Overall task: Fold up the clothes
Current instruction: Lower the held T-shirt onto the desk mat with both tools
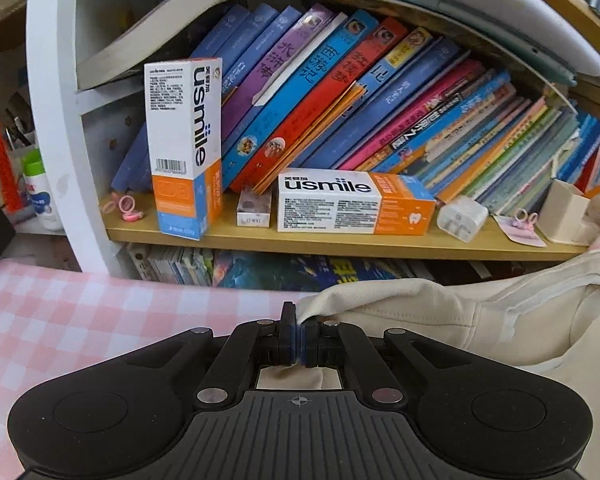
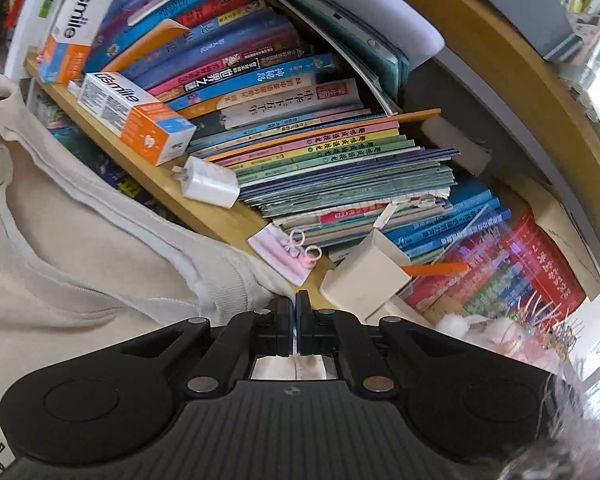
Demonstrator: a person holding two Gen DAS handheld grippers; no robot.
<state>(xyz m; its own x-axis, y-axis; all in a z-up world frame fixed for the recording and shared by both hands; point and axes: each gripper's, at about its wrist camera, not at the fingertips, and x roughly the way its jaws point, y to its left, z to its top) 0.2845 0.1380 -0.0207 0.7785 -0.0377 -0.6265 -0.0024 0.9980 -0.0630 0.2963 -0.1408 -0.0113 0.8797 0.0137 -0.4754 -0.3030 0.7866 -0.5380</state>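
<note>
left gripper (image 1: 299, 330) is clenched on a corner of the cream shirt (image 1: 440, 320), which stretches off to its right over the pink checked cloth (image 1: 80, 320). right gripper (image 2: 295, 320) pinches another shirt edge; the fabric spreads to its left, before the bookshelf (image 2: 204, 216).

The left hand-held gripper (image 1: 299, 334) is pinching a corner of the cream garment (image 1: 460, 320) between closed jaws, over a pink checked surface (image 1: 80, 320). Behind, books (image 1: 340, 100) are leaning on a wooden shelf (image 1: 340, 242).

Beyond the matt black plastic fingers (image 1: 290, 336), a cream cloth garment (image 1: 440, 320) looks soft; the wooden shelf (image 1: 340, 242) carries glossy cardboard boxes (image 1: 352, 202).
</note>
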